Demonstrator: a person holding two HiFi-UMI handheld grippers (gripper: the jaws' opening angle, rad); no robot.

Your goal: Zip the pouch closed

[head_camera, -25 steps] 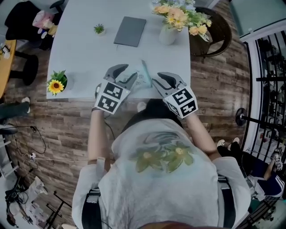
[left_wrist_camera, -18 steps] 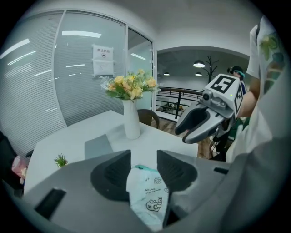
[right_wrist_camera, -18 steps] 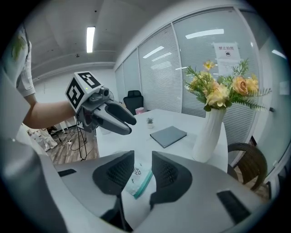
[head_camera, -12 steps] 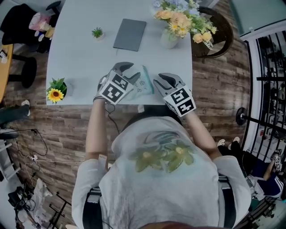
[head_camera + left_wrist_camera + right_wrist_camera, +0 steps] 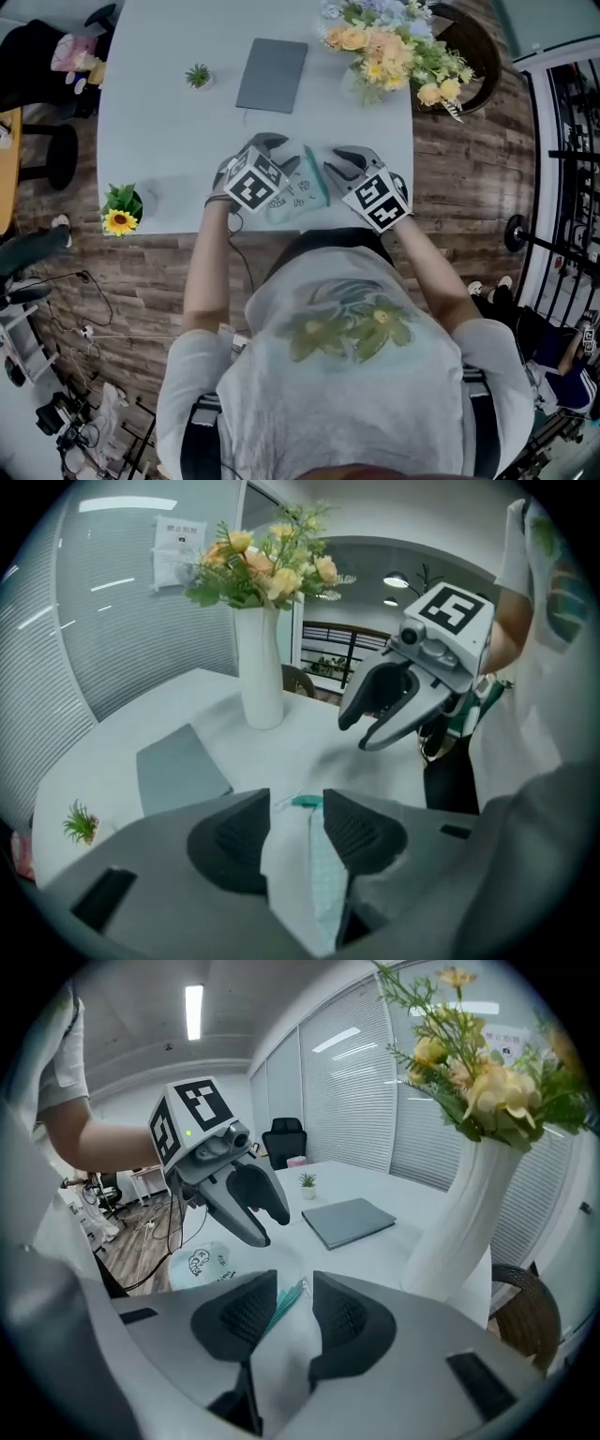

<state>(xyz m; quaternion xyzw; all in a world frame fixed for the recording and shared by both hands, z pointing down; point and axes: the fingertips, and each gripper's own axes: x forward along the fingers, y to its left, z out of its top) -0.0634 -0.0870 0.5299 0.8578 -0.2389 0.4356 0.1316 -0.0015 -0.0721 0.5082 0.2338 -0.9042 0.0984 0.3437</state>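
The pouch (image 5: 292, 195) is pale with a small print and a teal zipper edge (image 5: 317, 180), and it lies flat near the table's front edge. My left gripper (image 5: 292, 154) reaches over its left side. In the left gripper view pouch fabric (image 5: 314, 874) fills the narrow gap of the left gripper (image 5: 297, 808), and the teal zipper end (image 5: 305, 802) shows just past the tips. My right gripper (image 5: 330, 161) hovers by the zipper edge. Its jaws stand slightly apart with nothing in them (image 5: 354, 736). The right gripper view shows the teal edge (image 5: 279, 1305) through that gap and the printed face (image 5: 199, 1262) under the left gripper (image 5: 267, 1234).
The white table (image 5: 159, 122) holds a grey notebook (image 5: 272, 75), a small succulent (image 5: 197, 75), a sunflower pot (image 5: 117, 211) at the front left corner and a white vase of flowers (image 5: 389, 56) at the back right. A round chair (image 5: 473, 61) stands beyond the table.
Both grippers have moved forward over the table. The left one shifted right onto the pouch. The pouch has stayed about where it was, and jaw spacing looks unchanged.
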